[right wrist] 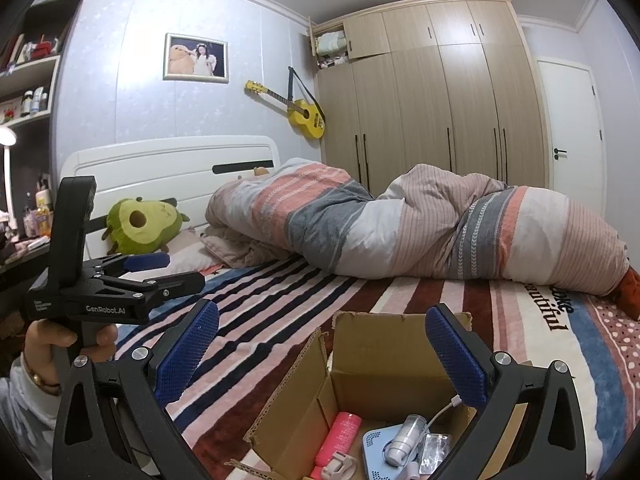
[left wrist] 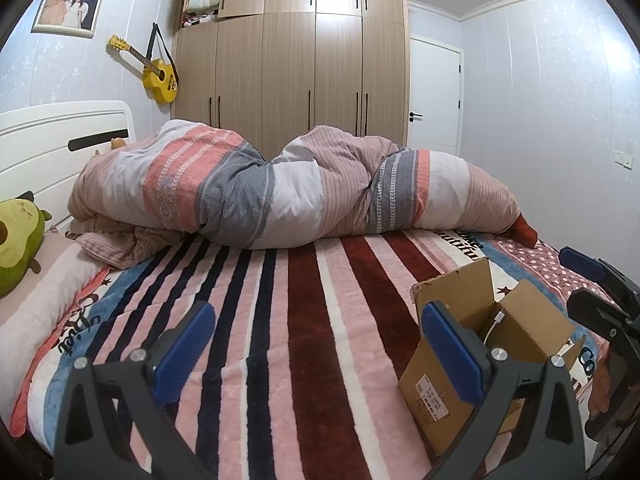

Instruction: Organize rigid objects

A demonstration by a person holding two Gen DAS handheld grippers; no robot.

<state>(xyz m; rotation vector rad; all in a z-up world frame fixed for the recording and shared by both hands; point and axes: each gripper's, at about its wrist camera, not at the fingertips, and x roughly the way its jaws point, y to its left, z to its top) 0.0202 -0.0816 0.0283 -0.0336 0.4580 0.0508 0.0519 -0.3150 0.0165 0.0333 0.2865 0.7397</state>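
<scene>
An open cardboard box (right wrist: pixel 384 364) sits on the striped bed; it also shows in the left wrist view (left wrist: pixel 472 344) at the lower right. Inside it lie a pink tube (right wrist: pixel 340 436), a light blue device (right wrist: pixel 380 456), a white cylindrical item (right wrist: pixel 404 436) and a white cable (right wrist: pixel 444 412). My right gripper (right wrist: pixel 320 352) is open and empty, hovering just above the box opening. My left gripper (left wrist: pixel 320 348) is open and empty over the bedspread, left of the box; it shows in the right wrist view (right wrist: pixel 160 272) held in a hand.
A rolled striped duvet (left wrist: pixel 280 184) lies across the far side of the bed. A green avocado plush (right wrist: pixel 140 228) rests by the white headboard (right wrist: pixel 172 160). A wardrobe (left wrist: pixel 292 60) stands behind. Shelves with bottles (right wrist: pixel 32 100) are at the left.
</scene>
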